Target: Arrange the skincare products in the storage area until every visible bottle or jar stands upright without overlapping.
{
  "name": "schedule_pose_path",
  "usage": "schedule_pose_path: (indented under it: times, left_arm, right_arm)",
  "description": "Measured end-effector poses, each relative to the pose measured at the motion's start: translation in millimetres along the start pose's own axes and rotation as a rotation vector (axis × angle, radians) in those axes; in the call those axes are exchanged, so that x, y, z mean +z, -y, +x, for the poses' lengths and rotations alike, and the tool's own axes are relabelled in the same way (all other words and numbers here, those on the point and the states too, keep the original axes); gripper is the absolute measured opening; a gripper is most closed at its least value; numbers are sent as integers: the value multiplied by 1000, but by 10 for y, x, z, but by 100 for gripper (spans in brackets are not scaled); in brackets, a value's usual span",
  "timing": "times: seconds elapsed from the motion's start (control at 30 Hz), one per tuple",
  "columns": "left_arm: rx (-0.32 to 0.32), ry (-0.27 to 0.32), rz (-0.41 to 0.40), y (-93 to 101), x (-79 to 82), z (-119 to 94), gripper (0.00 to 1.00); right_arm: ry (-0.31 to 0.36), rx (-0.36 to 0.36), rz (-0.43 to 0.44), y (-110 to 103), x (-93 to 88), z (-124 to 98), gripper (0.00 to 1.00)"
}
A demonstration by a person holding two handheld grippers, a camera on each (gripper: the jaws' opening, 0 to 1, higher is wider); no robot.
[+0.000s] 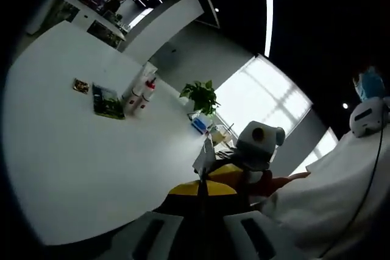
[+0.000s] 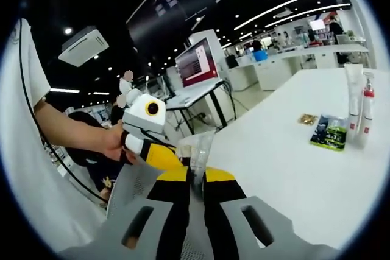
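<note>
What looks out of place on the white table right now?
On the white table, two flat packets, the green sachet and a small brown packet, lie down beside the upright tubes. Nothing looks spilled. The left gripper and the right gripper are both away from them.

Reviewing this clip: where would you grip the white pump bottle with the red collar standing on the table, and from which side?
Grip the pump bottle around its white body below the red collar, jaws level. It stands upright, so a side approach suits. A tall white tube stands close on one side and a dark green packet lies before it, so coming from the open far side looks safest.
</note>
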State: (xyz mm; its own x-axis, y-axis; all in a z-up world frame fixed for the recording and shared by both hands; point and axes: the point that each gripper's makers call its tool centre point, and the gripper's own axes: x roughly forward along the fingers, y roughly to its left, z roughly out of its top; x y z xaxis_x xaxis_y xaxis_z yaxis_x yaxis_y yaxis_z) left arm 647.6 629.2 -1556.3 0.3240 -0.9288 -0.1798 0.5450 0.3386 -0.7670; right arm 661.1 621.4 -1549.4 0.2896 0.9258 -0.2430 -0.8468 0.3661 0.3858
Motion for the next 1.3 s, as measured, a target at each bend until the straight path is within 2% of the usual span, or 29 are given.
schedule_pose_path:
  times: [0.4, 1.13, 1.3]
  left_arm:
    - [6, 5, -5, -24, 14, 5, 0]
    - [15, 14, 4, -34, 14, -7, 0]
    - [25, 14, 8, -39, 10, 1, 0]
  right_arm:
    - [0, 0, 37, 37, 9, 15, 4]
    - [3, -46, 0, 50, 7, 7, 2]
    - [2, -55, 14, 71, 4, 8, 2]
